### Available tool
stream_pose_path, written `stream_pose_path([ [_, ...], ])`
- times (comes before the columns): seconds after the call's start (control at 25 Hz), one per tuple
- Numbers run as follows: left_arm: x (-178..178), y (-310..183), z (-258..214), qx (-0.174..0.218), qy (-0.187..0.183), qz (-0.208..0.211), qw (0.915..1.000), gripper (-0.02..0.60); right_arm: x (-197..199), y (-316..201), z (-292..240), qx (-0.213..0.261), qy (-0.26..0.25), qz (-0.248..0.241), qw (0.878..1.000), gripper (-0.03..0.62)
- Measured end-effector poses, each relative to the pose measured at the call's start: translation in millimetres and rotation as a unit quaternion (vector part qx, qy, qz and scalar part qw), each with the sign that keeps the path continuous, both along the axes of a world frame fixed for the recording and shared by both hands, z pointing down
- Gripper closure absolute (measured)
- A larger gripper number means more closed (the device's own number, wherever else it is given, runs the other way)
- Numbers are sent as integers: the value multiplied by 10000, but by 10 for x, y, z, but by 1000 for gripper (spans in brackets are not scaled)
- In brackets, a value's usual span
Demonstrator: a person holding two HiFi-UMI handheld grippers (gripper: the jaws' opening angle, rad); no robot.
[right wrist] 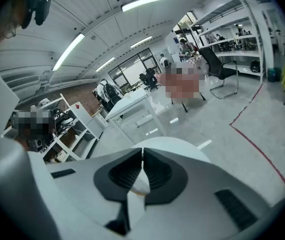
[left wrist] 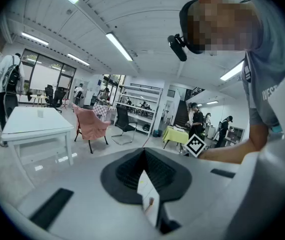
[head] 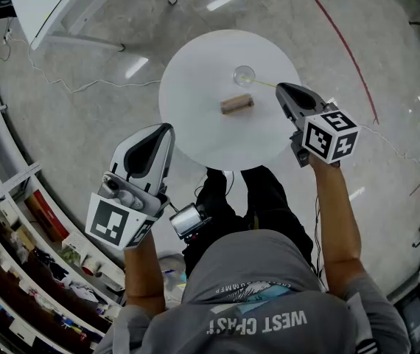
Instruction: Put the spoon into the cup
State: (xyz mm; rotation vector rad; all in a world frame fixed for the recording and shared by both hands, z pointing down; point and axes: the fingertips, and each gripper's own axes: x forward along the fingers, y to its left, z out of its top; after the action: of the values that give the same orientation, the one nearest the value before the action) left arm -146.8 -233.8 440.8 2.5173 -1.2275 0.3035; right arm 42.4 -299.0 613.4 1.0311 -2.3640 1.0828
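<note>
Left tool and right tool both closed, empty; spoon against glass cup.

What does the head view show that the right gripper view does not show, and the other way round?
Only the head view: the glass cup and the left gripper. Only the right gripper view: the right gripper with its jaws together, a black chair and ceiling lights. Both: the round white table and the red line on the floor.
</note>
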Motion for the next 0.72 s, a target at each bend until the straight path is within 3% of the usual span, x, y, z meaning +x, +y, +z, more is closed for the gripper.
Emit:
stream_pose_path([
  [0.72, -66, 79, -125, 149, -30, -40, 9999, 580, -45, -37, -135, 167, -105, 42, 9998, 586],
])
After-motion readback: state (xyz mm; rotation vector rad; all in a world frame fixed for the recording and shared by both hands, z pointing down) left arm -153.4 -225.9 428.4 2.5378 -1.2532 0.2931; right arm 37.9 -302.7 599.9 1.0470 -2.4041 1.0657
